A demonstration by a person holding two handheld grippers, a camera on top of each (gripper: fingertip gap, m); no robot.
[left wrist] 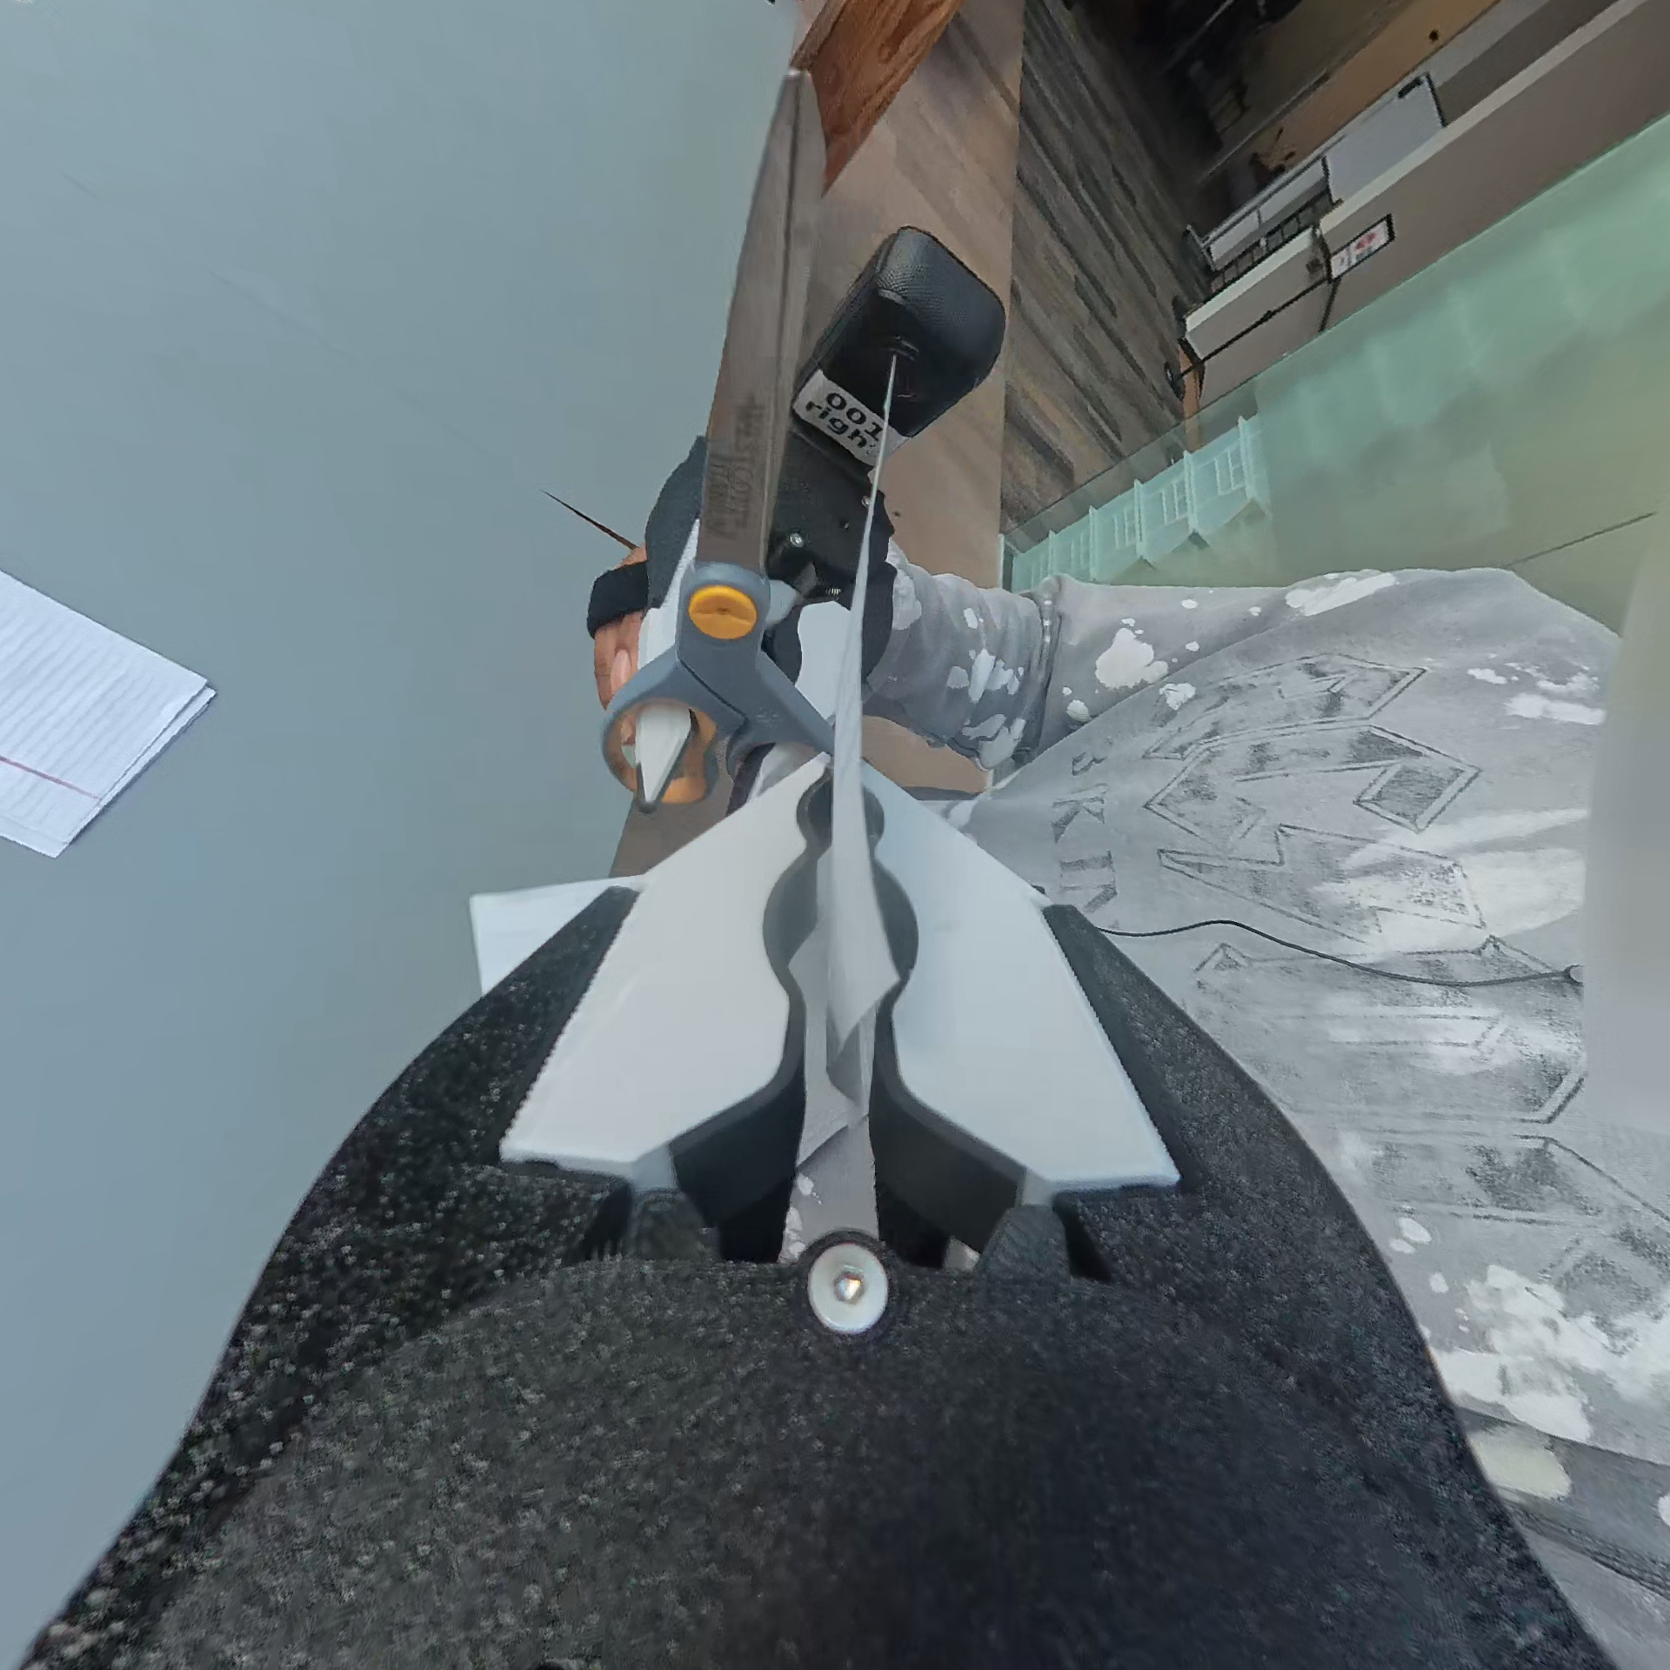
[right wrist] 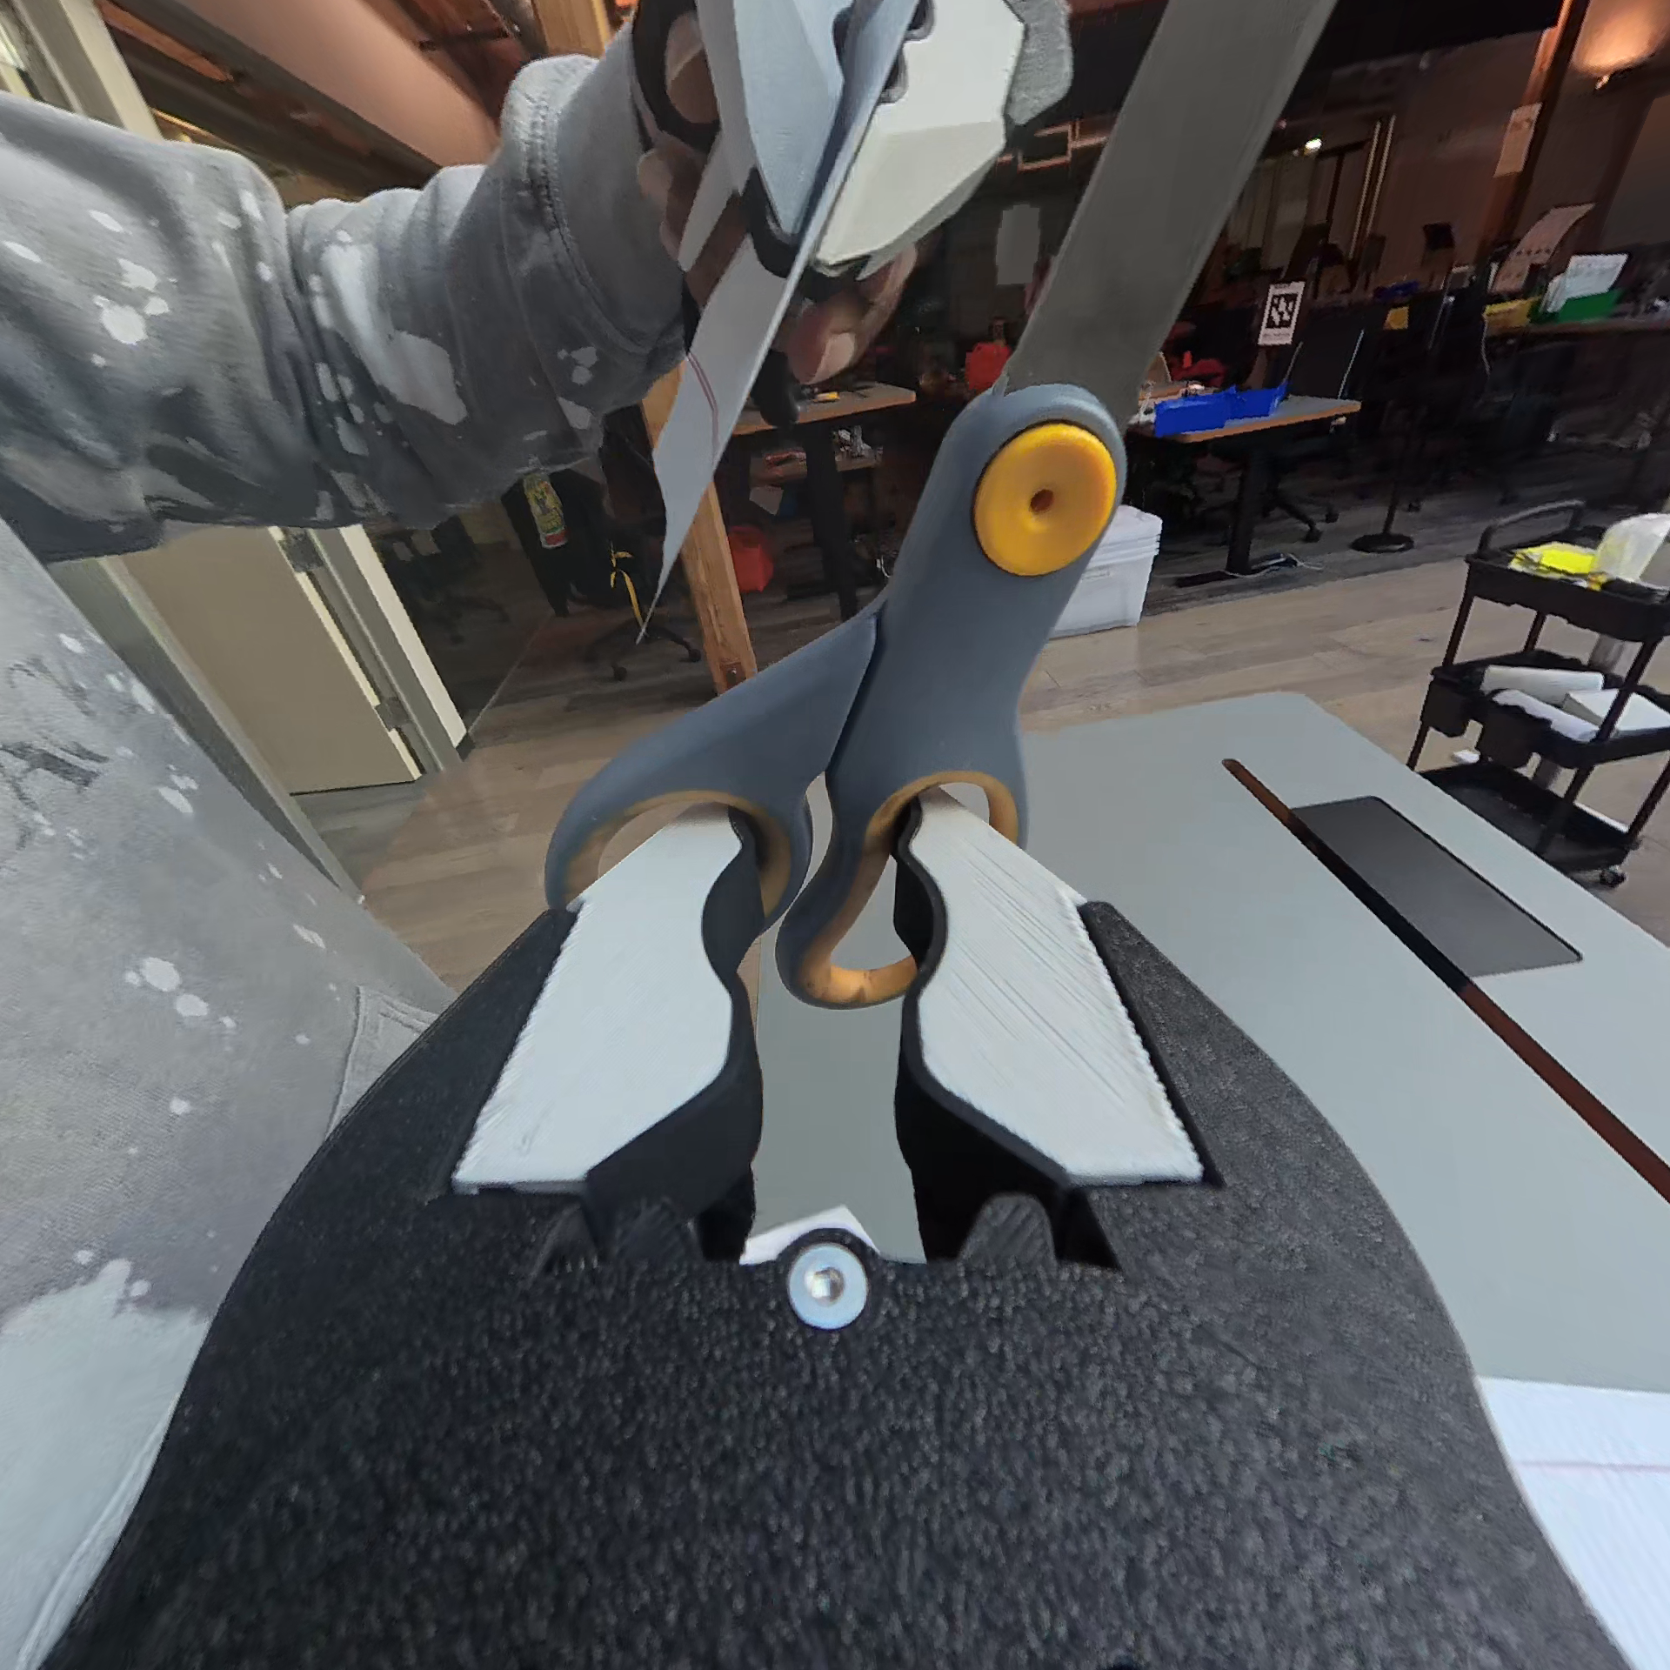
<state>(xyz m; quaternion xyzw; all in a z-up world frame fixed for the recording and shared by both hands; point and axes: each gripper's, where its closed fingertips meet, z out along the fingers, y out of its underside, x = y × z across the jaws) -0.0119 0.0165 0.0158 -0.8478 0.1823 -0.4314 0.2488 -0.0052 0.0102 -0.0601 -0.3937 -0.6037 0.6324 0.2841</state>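
My left gripper point(left wrist: 840, 813) is shut on a white paper strip point(left wrist: 849, 913), seen edge-on and running away between the fingers. My right gripper point(right wrist: 831, 822) has its white fingers point(right wrist: 994, 949) inside the two handle loops of grey and orange scissors point(right wrist: 940, 633). The handles are pressed together and the blades point(right wrist: 1157, 181) are closed. In the left wrist view the scissors point(left wrist: 723, 614) stand just left of the strip, blade point(left wrist: 768, 316) pointing away. In the right wrist view the left gripper point(right wrist: 840, 136) holds the paper point(right wrist: 723, 361) at the top, left of the blades.
A grey table point(left wrist: 271, 361) carries a lined sheet point(left wrist: 72, 714). It also shows in the right wrist view point(right wrist: 1265, 904) with a black inset panel point(right wrist: 1428, 886) and paper point(right wrist: 1581, 1491) at the corner. A black cart point(right wrist: 1554, 687) stands right. A person's grey spattered sleeve point(right wrist: 361, 316) is close.
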